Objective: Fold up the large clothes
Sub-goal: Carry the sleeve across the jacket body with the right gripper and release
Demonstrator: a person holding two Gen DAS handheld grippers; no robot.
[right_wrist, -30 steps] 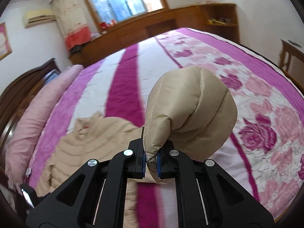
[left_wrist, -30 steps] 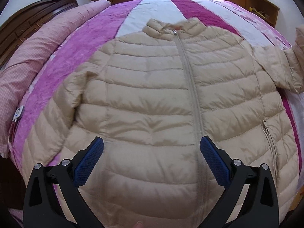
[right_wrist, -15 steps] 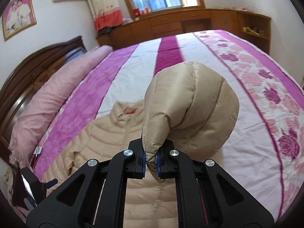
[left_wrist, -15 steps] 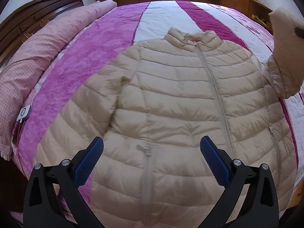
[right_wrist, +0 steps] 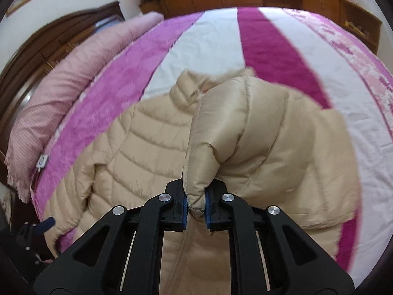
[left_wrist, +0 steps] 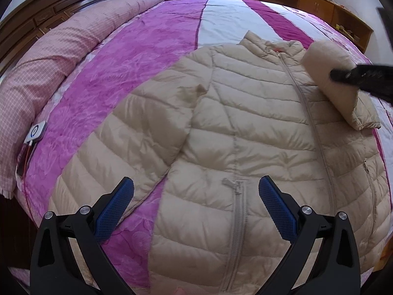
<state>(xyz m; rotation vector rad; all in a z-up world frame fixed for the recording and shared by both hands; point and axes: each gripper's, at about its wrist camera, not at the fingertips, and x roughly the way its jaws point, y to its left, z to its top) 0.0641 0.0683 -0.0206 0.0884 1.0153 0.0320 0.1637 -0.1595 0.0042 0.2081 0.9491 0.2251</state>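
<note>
While the right gripper's jaws pinch its cuff, the beige quilted jacket lies zipped.

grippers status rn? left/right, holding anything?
Left gripper: open, holding nothing, above the beige jacket.
Right gripper: closed on the jacket's sleeve cuff, sleeve folded over the jacket body.

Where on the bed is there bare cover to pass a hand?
Free: the white and magenta stripes beyond the beige quilted jacket's collar, and the purple band between it and the pink rolled quilt. Crowded: the near half, under the jacket.
</note>
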